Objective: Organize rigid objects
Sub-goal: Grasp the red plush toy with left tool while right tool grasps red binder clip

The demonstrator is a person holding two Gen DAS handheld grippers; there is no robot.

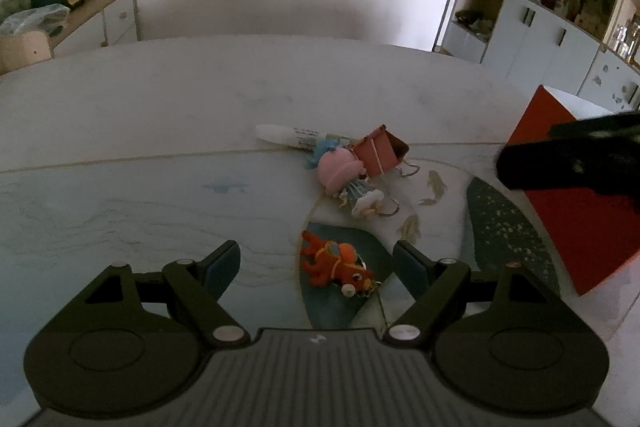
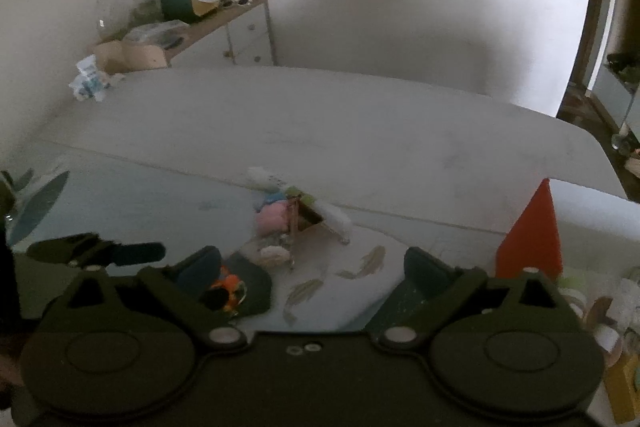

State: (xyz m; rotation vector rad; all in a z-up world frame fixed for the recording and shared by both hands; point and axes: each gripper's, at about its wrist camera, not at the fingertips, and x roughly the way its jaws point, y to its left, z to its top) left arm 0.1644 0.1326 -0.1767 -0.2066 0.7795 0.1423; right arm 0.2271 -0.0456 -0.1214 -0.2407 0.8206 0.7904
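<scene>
orange toy point(image 1: 336, 263) near the red box point(image 1: 560, 203): light, knobbly; pinch its body; your left tool point(image 1: 316, 267) and right tool point(image 2: 312, 273) gape wide, empty.

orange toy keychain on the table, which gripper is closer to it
Left. The left gripper hangs open with the orange toy keychain lying between its fingers, no pad touching. The right gripper, also open, is aimed further right, so the toy sits beside its left finger.

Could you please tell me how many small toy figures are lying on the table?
2: an orange figure nearest the left gripper, and a pink figure beyond it against the binder clip. Others may be hidden.
</scene>
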